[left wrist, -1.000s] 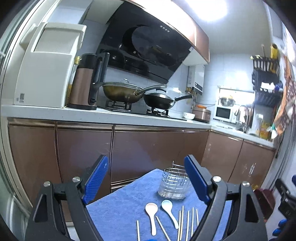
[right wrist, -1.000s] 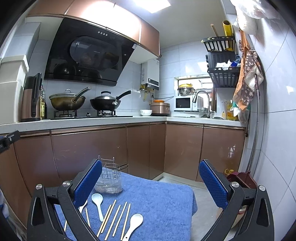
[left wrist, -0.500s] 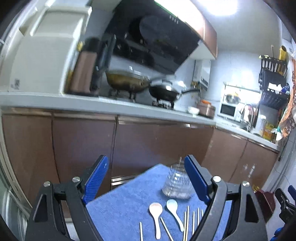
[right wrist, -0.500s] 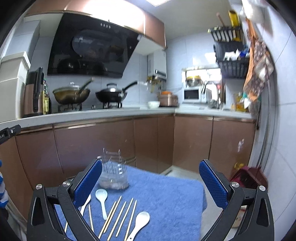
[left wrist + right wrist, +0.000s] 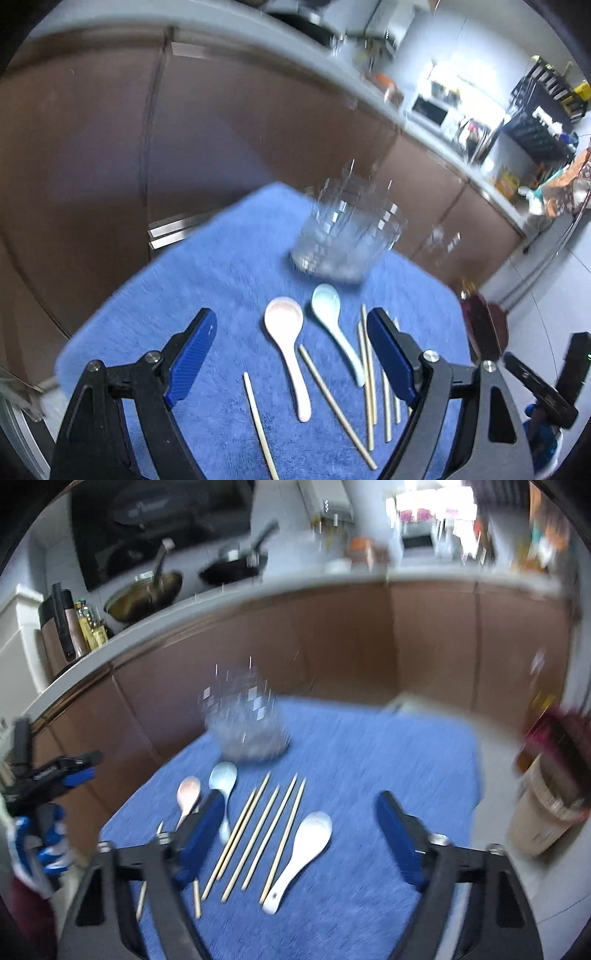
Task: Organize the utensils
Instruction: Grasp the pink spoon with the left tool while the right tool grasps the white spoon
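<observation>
On a blue cloth [image 5: 207,280] lie a pink spoon [image 5: 288,343], a pale blue spoon [image 5: 332,321] and several wooden chopsticks [image 5: 369,373], with a wire utensil holder [image 5: 347,236] standing behind them. My left gripper [image 5: 291,354] is open and empty above the pink spoon. In the right wrist view, a white spoon [image 5: 301,856] lies beside the chopsticks [image 5: 258,834], with the pink spoon [image 5: 188,794], the blue spoon [image 5: 223,779] and the holder [image 5: 247,723] further back. My right gripper [image 5: 303,834] is open and empty above the chopsticks and white spoon.
Brown kitchen cabinets [image 5: 92,166] stand behind the table under a counter [image 5: 184,602] with pans on a stove. A paper bin [image 5: 543,812] stands on the floor at the right. The other gripper [image 5: 48,775] shows at the left edge.
Both grippers have tilted down and moved toward the table, so the utensils look larger and closer. Both stay open and empty. The views are motion-blurred.
</observation>
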### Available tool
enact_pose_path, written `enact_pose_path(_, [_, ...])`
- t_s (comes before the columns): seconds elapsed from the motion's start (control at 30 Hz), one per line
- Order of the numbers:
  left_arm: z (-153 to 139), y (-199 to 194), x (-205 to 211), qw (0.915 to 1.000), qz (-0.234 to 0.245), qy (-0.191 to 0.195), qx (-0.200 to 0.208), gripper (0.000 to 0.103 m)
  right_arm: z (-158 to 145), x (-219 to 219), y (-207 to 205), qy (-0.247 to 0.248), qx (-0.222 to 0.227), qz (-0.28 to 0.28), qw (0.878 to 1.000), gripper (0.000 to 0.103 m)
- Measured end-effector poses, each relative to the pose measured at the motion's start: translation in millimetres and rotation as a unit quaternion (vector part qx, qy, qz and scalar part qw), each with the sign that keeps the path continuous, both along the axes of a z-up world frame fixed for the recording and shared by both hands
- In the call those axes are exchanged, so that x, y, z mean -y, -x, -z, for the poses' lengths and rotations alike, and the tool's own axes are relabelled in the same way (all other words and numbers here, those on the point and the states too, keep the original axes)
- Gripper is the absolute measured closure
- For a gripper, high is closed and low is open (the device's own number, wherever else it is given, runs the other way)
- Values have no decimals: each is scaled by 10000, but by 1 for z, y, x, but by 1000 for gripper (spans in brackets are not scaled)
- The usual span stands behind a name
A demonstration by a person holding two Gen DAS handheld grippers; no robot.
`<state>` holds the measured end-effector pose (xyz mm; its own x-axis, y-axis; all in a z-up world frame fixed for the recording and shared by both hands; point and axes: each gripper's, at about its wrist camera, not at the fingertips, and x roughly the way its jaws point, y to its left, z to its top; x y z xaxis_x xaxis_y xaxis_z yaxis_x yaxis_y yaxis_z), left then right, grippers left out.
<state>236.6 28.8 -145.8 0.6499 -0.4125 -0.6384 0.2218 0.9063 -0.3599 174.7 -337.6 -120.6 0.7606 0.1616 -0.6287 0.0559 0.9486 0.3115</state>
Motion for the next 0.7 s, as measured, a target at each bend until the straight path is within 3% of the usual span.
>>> enact_pose_path(0.23, [48,-52,13,9971,295,-135,-694,24,65,7,-58,-520,-867,-582,9932,67])
enact_pose_path(0.37, [69,-77,16,9940,406,-236,-986,25,88,12,-78,-649,-1221,-696,9879,69])
enact_pose_path(0.7, [99,-113,32,9867,709,-499,-1375,42,127,22,-100,-817,-1588,-997,9789,71])
